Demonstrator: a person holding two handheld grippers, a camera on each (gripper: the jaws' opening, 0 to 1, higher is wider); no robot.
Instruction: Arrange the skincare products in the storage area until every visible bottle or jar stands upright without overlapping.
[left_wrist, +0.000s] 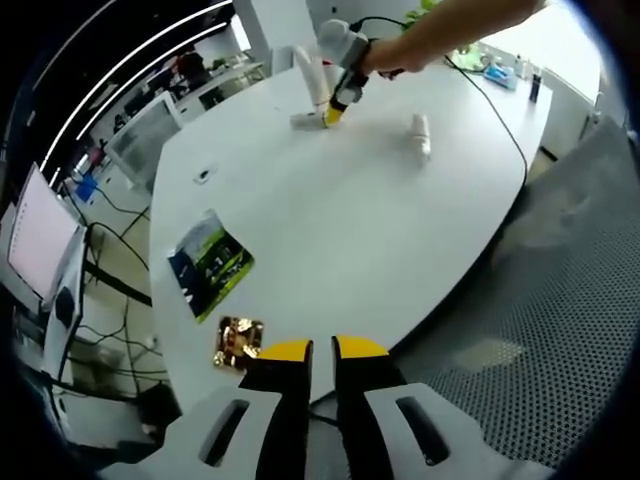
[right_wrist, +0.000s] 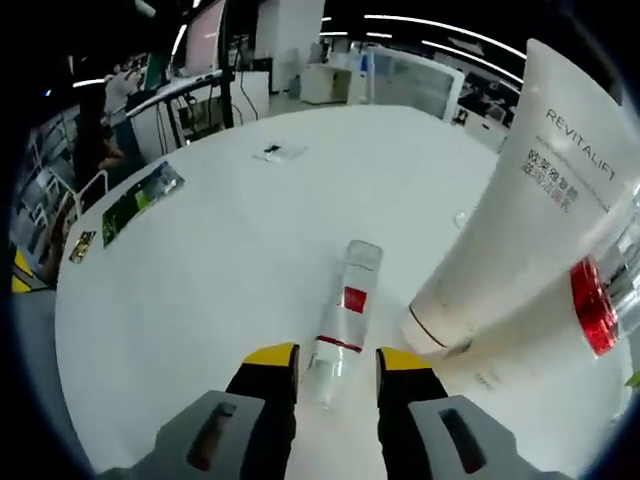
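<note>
Clear plastic bottle (right_wrist: 338, 318) lying flat on the white table (right_wrist: 230, 260), its near end between my right tongs (right_wrist: 331, 362).

Their jaws are spread, not yet clamped; I judge it light, stiff and slippery, best pinched mid-body by the red label. White tube (right_wrist: 520, 220) stands just beside. My left tongs (left_wrist: 311, 348) hang nearly closed, empty.

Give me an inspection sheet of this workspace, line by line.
Surface: white table, large and rounded.
Job's things: clear bottle lying flat between the right gripper tips; white tube upright beside it; another bottle lying down farther off.
Clutter: green packet and gold wrapper near the table edge.
Grippers: left gripper nearly closed, empty, at the table edge; right open around the bottle.
Cables: black cable across the table.
Surroundings: mesh chair, monitor.
</note>
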